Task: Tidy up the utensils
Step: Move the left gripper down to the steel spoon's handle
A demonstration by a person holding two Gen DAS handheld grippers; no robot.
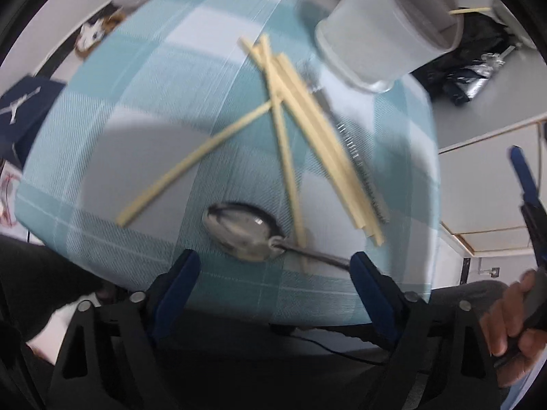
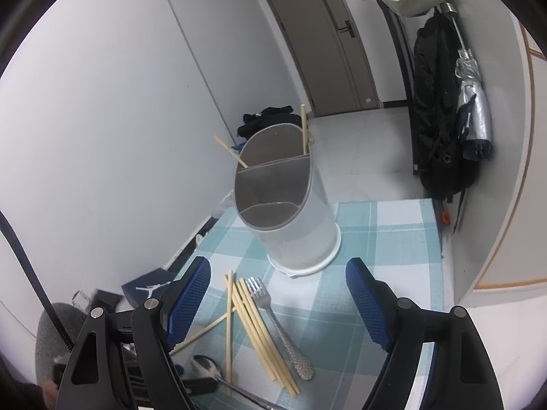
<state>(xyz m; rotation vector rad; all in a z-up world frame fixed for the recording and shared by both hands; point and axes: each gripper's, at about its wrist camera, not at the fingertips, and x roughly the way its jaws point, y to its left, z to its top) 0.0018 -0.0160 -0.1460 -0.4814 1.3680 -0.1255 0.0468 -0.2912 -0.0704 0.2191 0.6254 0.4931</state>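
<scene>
The left gripper [image 1: 273,266] hangs with jaws wide and empty right over the spoon [image 1: 244,230] on the checked tablecloth [image 1: 136,109]. The right gripper [image 2: 278,283] is spread too, holding nothing, above the loose chopsticks [image 2: 263,328] and fork [image 2: 273,311]. Behind them stands the divided white holder [image 2: 290,212], two chopsticks already inside.

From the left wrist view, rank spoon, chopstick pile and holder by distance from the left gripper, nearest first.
1. Spoon: just ahead of the left gripper, between its open fingers.
2. Chopstick pile: mid-table, beyond the spoon.
3. Holder: far corner, upper right.
</scene>
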